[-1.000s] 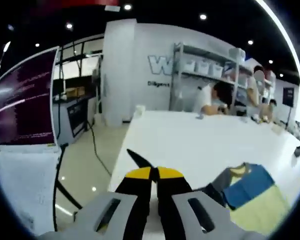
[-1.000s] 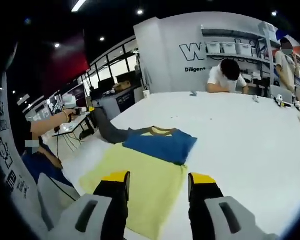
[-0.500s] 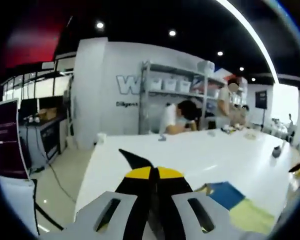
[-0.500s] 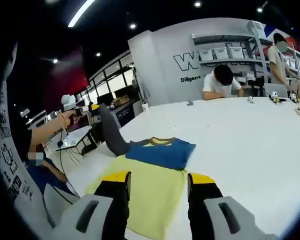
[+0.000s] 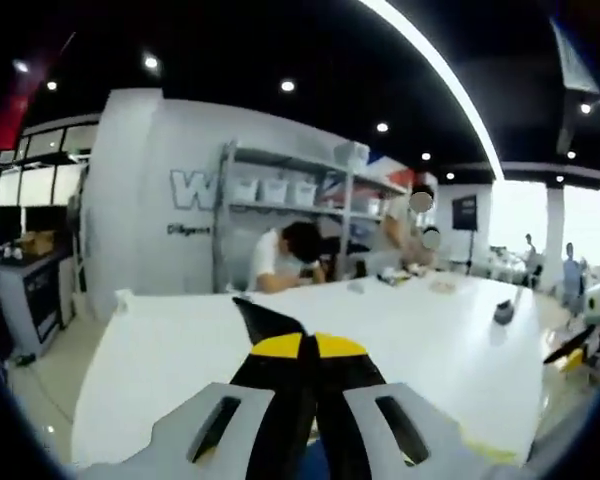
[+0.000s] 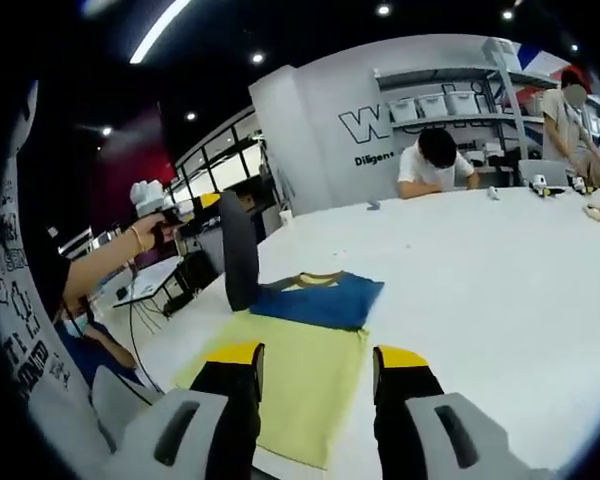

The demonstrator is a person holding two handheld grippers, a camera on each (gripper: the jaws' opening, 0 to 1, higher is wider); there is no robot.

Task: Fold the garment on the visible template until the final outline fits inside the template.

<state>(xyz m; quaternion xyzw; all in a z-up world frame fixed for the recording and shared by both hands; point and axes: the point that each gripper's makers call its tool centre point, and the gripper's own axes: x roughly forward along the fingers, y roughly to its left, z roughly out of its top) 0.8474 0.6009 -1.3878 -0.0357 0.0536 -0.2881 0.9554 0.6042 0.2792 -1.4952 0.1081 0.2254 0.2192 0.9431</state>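
Yellow and blue, the shirt [image 6: 305, 345] lay on the table [image 6: 500, 290] just ahead of the right gripper [image 6: 313, 365], jaws spread. The left gripper [image 5: 302, 348] pinched its grey sleeve [image 6: 240, 255], lifted. Folding looked half done.

A soft cloth garment [image 6: 305, 345], pale yellow below and blue across the chest with a yellow collar, lay flat just ahead of the right jaws, its dark grey sleeve [image 6: 238, 262] lifted upright at left.
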